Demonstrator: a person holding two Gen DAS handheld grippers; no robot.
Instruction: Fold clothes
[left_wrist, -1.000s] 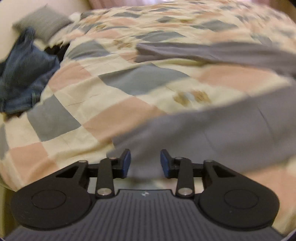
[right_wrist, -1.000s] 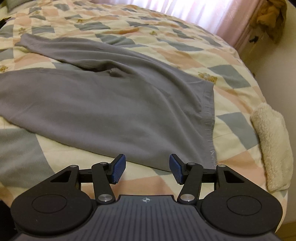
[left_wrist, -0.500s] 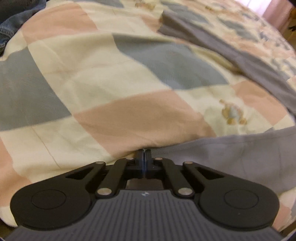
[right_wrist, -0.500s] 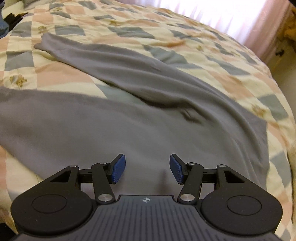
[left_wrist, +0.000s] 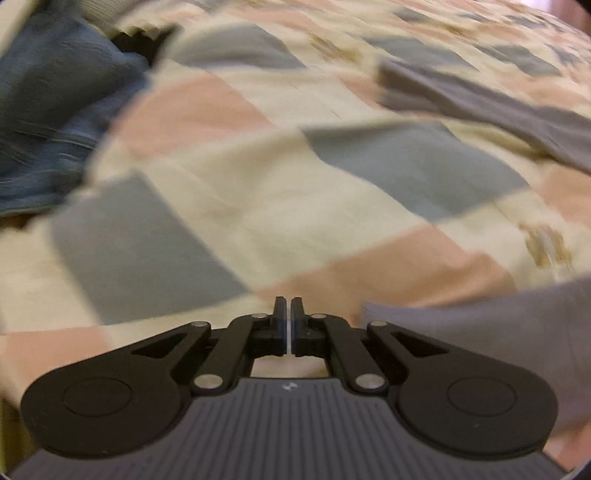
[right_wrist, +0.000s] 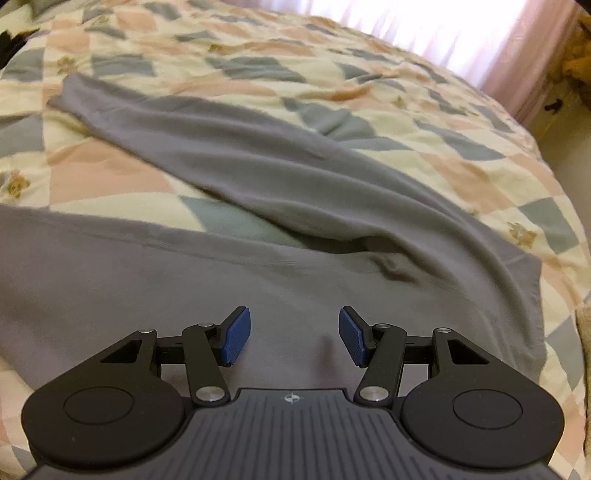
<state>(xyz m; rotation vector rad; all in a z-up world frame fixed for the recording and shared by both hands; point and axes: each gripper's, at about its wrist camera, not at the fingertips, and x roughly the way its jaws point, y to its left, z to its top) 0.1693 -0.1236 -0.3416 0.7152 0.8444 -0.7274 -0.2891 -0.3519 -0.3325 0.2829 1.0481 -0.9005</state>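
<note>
While the grey garment (right_wrist: 207, 280) lies spread flat across the patchwork quilt (right_wrist: 461, 147) on the bed, one long part (right_wrist: 221, 147) angled away from the main panel, I hold my right tool (right_wrist: 294, 334) low over the near cloth with its blue pads (right_wrist: 236, 336) spread and nothing between them, placed, I judge, to take the near edge for a fold. My left tool (left_wrist: 288, 317) is pressed fully together just beside the garment's corner (left_wrist: 461, 325); the view is blurred, so I cannot be sure whether any cloth is pinched, though none shows between the tips. A heap of blue denim (left_wrist: 48, 122) waits at the far left, apart from the grey piece
</note>
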